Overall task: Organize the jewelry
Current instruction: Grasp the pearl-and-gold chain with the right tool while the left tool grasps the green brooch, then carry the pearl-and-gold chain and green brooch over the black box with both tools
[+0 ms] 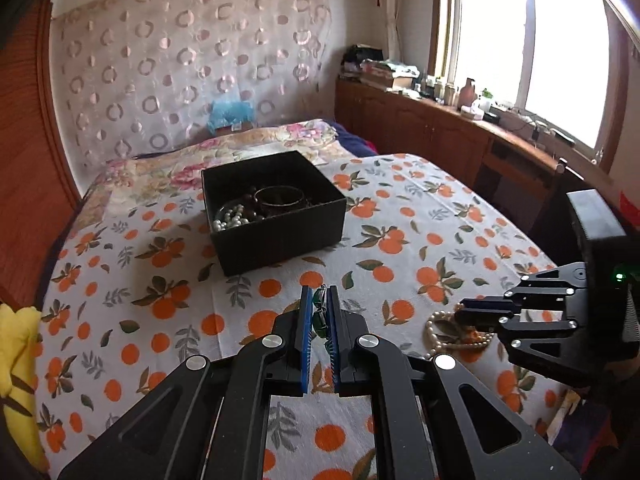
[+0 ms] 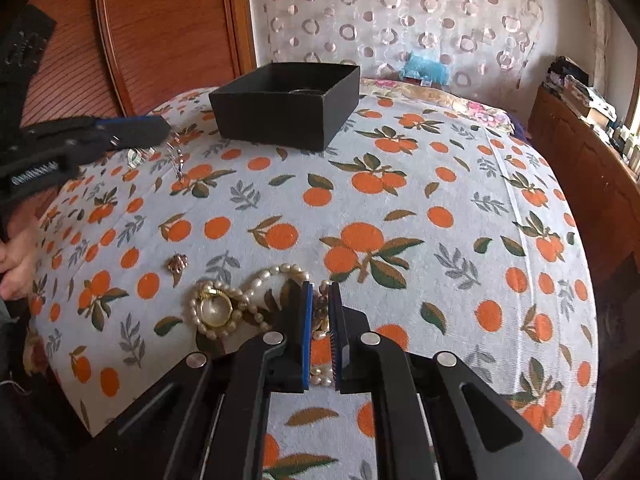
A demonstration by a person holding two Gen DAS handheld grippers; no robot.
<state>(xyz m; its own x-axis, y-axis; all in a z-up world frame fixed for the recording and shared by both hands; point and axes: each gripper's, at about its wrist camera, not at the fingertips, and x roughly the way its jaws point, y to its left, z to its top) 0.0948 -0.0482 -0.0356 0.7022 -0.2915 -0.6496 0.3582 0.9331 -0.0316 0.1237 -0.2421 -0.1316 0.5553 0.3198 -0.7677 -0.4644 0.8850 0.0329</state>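
A black open box [image 1: 276,216] stands on the orange-print bedspread [image 1: 420,240] with pearls, dark beads and a metal bangle inside. My left gripper [image 1: 319,294] is shut on a green-stone piece [image 1: 320,316]. In the right wrist view the left gripper [image 2: 162,130] hangs above the bed beside the box [image 2: 286,108], and a thin silver chain [image 2: 177,162] dangles from it. My right gripper [image 2: 320,290] points down onto a pearl necklace [image 2: 256,280], its pads closed on the strand. The necklace loops around a gold ring-shaped pendant [image 2: 216,308]. From the left wrist view, the right gripper [image 1: 460,314] rests on the pearls [image 1: 438,334].
A small reddish brooch [image 2: 177,263] lies on the bedspread left of the necklace. A wooden headboard [image 2: 168,32] rises behind the box. A cluttered wooden cabinet [image 1: 440,132] runs under the window. A hand [image 2: 14,264] shows at the left edge, a yellow cloth [image 1: 16,360] beside the bed.
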